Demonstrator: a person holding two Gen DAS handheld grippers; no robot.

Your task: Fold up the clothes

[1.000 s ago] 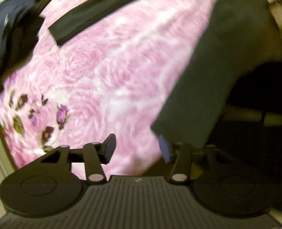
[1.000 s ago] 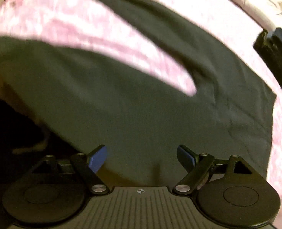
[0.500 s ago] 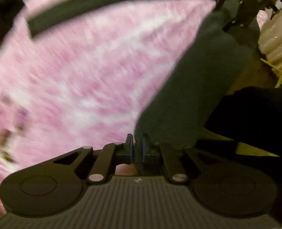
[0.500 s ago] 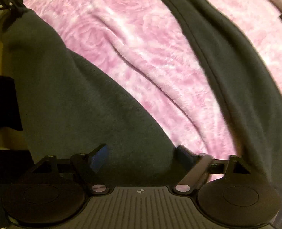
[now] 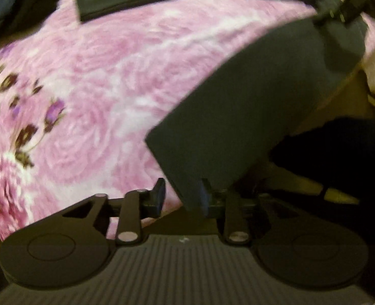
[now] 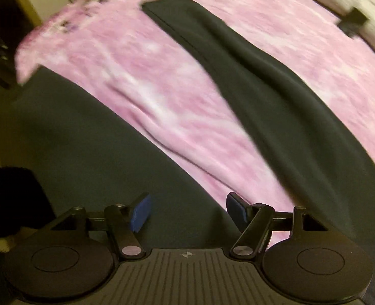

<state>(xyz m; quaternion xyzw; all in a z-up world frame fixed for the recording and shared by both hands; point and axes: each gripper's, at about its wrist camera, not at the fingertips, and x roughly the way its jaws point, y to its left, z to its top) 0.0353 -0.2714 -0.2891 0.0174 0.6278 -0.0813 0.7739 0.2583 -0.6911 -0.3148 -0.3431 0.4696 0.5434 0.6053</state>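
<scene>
Dark grey trousers are seen spread across a bed covered by a pink floral blanket, the two legs diverging with blanket exposed between them. The left gripper is pointed steeply down at the hem of one leg; its jaws are opening, a corner of the hem lies between them, and the pads are not pressed together on it. The right gripper is held over the upper part of the other leg, its jaws opening, nothing gripped. Dark clothing is seen at the blanket's far edge.
</scene>
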